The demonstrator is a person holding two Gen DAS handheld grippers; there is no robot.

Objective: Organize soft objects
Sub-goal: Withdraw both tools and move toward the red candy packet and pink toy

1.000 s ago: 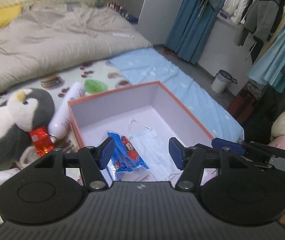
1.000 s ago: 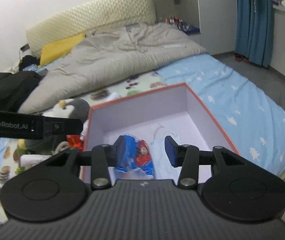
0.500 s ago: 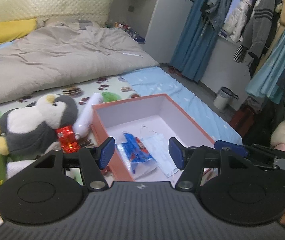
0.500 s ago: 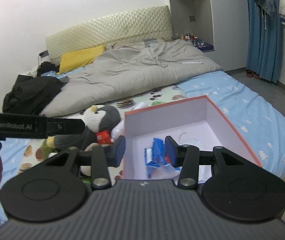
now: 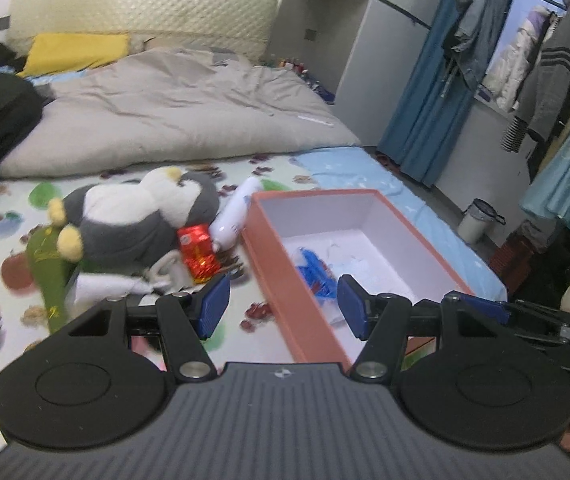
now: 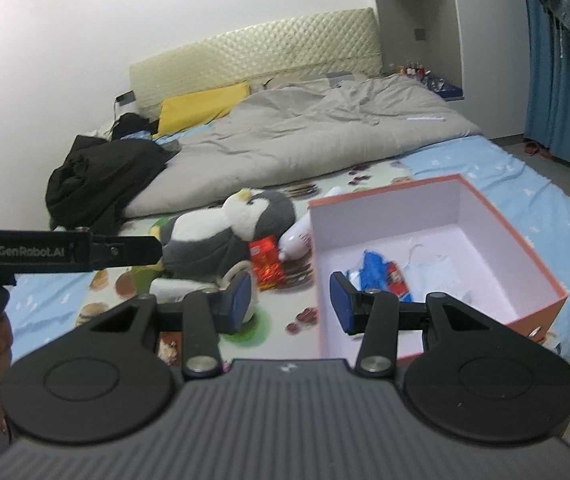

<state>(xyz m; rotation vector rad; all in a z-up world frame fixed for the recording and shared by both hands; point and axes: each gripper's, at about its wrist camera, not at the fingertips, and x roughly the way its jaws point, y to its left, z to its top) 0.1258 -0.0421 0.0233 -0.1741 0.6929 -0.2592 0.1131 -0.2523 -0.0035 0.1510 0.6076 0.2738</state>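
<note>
grippers: left gripper (image 5: 283, 302) and right gripper (image 6: 291, 295) both spread, empty
box (image 6: 541, 268): on bed (image 6: 525, 172), holds mask (image 6: 435, 270)
penguin (image 6: 225, 236): beside box

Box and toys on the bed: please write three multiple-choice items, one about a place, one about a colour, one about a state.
1. Where does the plush penguin lie?
A. inside the box
B. on the bed beside the box
C. on the floor

2. What colour is the outside of the box?
A. orange
B. green
C. black

3. How is the right gripper?
A. shut on the penguin
B. shut on a mask
C. open, holding nothing

Answers:
B, it rests on the patterned sheet, left of the box.
A, its outer wall is orange.
C, its pads stand apart over the bed.
</note>
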